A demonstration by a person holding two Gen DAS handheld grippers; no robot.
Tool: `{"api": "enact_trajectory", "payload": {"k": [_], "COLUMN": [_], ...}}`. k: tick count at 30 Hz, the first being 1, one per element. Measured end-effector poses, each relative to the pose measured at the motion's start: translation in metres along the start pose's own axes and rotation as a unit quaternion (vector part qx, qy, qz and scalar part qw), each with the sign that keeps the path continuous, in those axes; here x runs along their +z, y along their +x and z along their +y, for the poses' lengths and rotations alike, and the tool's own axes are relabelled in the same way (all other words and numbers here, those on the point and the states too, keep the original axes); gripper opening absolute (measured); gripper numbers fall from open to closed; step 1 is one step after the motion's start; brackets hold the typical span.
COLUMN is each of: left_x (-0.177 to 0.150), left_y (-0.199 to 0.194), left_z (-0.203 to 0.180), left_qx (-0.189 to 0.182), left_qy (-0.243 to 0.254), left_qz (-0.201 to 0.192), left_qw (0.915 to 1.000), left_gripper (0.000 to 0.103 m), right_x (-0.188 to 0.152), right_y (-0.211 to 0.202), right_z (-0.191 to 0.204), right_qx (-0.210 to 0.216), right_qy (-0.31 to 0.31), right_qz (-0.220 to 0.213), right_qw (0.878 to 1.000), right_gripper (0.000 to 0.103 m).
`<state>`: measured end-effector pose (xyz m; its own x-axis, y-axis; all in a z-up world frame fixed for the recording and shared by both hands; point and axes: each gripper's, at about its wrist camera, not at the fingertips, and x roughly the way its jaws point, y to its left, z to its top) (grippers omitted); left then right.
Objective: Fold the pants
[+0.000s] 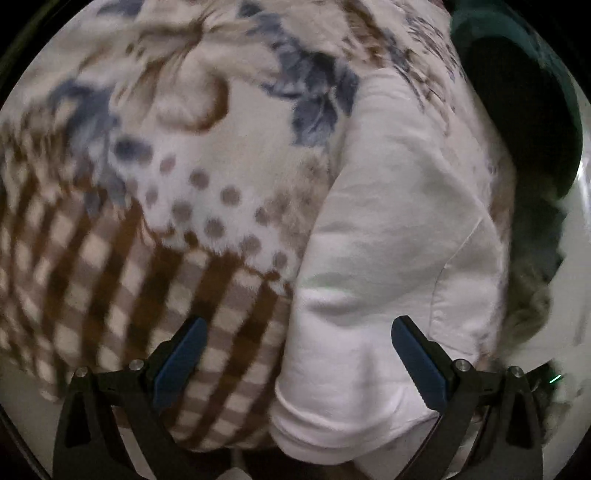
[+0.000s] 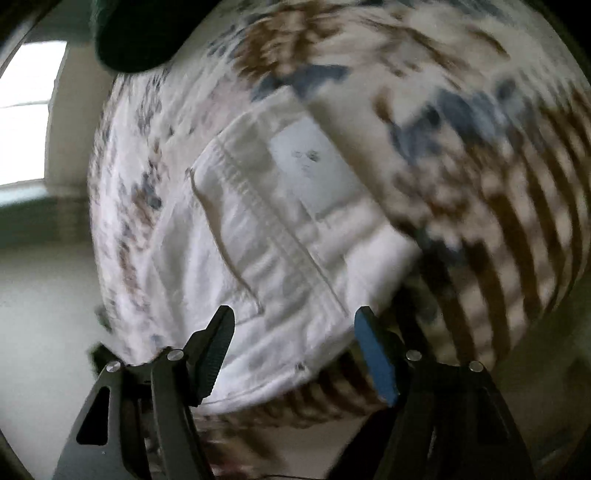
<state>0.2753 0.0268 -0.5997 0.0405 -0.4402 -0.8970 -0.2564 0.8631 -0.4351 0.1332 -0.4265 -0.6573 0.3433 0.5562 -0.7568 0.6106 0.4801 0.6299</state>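
Observation:
White pants [image 1: 388, 258] lie on a patterned blanket [image 1: 147, 166]. In the left wrist view a pant leg runs from the top centre down to its hem at the bottom. My left gripper [image 1: 295, 325] is open above the leg's lower part, one finger over the blanket, one over the pants. In the right wrist view the white pants [image 2: 258, 240] show their waist end with a seam, a pocket edge and a label. My right gripper [image 2: 295, 314] is open just above the pants' near edge, holding nothing.
The blanket [image 2: 480, 184] has brown checks, blue flowers and dots. A dark green object [image 1: 524, 110] lies at the blanket's far edge and also shows in the right wrist view [image 2: 140, 33]. A pale floor [image 2: 44, 295] and a bright window [image 2: 26, 110] are to the left.

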Motion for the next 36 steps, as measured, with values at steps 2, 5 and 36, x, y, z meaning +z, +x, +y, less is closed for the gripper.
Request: {"api": "enact_trajectory", "payload": {"k": [2,5,36], "left_x": [-0.002,-0.003,-0.008], "left_y": [0.009,0.018,-0.017], "left_z": [0.009,0.024,0.003], "left_qx": [-0.033,-0.071,-0.207], "left_qy": [-0.019,-0.051,-0.055], "left_qz": [0.007,0.001,-0.084], "left_qw": [0.9992,0.9961,0.9732], "left_gripper": [0.103,0.103,0.017], "right_x": [-0.007,-0.011,-0.003], "right_y": [0.012,0.045,0.115], "right_z": [-0.017,-0.035,0.086], "right_qx": [0.025,0.07,0.128], "right_qy": [0.023,0.036,-0.073], "right_qz": [0.01,0.041,-0.02], "right_qw": [0.999,0.996,0.989], "right_gripper": [0.074,0.075,0.04]}}
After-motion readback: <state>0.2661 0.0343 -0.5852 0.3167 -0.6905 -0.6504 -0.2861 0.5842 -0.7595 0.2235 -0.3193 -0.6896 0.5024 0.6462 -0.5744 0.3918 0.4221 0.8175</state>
